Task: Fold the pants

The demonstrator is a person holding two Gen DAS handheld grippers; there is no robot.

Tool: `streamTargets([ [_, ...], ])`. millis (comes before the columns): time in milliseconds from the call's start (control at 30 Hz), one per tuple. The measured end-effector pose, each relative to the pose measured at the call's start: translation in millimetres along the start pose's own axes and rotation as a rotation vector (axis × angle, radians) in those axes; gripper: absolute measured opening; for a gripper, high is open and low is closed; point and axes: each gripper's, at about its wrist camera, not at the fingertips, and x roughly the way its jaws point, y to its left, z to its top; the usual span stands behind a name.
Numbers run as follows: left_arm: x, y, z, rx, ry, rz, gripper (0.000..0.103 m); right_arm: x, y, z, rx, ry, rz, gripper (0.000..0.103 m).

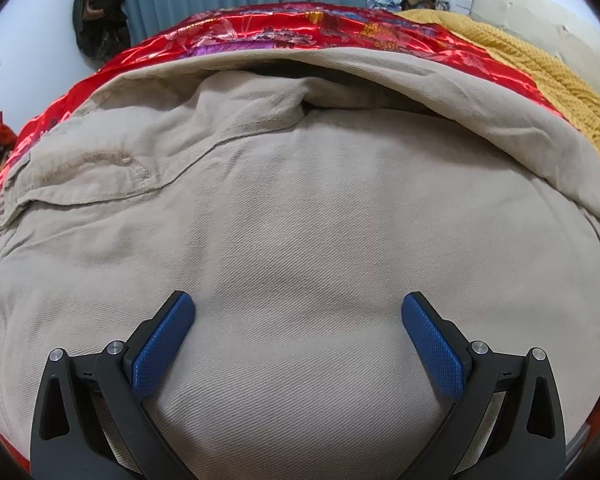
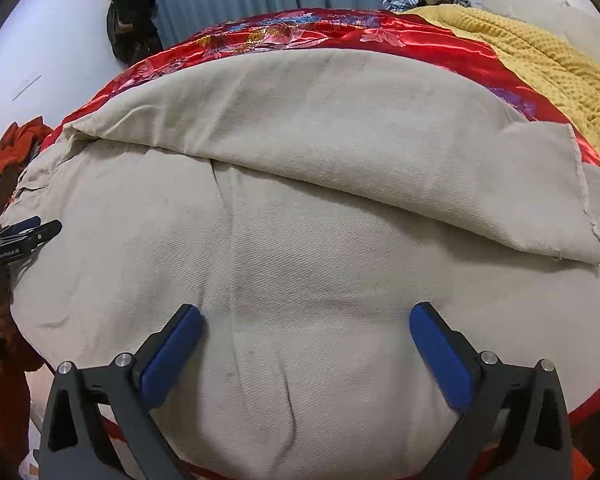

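The beige pants (image 1: 300,208) lie spread on the bed over a red satin cover (image 1: 236,36), with one layer folded over along the far side. The left tool (image 1: 298,300) hovers just above the near part of the cloth, blue pads apart, nothing between them. The right tool (image 2: 306,312) stands likewise wide apart over the pants near the bed's near edge, gripping nothing. A yellow blanket (image 2: 548,64) lies at the far right corner

pants (image 1: 300,220) cover bed, blanket (image 1: 540,76) beyond

Beige twill pants (image 2: 300,208) lie folded over on the red satin cover (image 2: 340,36).
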Motion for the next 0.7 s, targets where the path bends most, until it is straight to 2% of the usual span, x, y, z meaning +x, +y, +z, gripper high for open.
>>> streamTargets([
  [33,0,0,1,0.000,0.004,0.000,0.102,-8,-2,3,0.007,-0.019,0.017,0.101],
  [67,0,0,1,0.000,0.006,0.000,0.102,-22,-7,5,0.037,-0.074,0.057,0.096],
  [167,1,0,0,0.001,-0.002,0.000,0.102,-68,-36,6,0.184,-0.286,0.221,0.096],
  [200,1,0,0,0.001,-0.005,0.001,0.102,-73,-48,5,0.248,-0.309,0.285,0.096],
  [267,1,0,0,0.002,-0.008,0.003,0.102,-64,-72,2,0.413,-0.281,0.441,0.096],
  [333,1,0,0,0.002,-0.005,0.002,0.102,-54,-81,3,0.507,-0.263,0.525,0.094],
  [367,1,-1,0,0.002,-0.004,0.002,0.102,-49,-82,5,0.527,-0.256,0.533,0.093],
  [433,1,-1,0,0.003,-0.002,0.002,0.102,-36,-85,7,0.561,-0.214,0.475,0.092],
  [500,1,-1,0,0.003,-0.003,0.002,0.102,-22,-95,6,0.631,-0.162,0.348,0.074],
  [533,1,-1,-1,0.003,-0.005,0.002,0.102,-19,-102,5,0.672,-0.152,0.313,0.068],
  [567,1,-1,-1,0.004,-0.006,0.002,0.102,-17,-112,3,0.733,-0.166,0.282,0.059],
  [700,2,-1,-1,0.007,-0.010,0.007,0.102,-19,-134,1,0.891,-0.234,0.241,0.057],
])
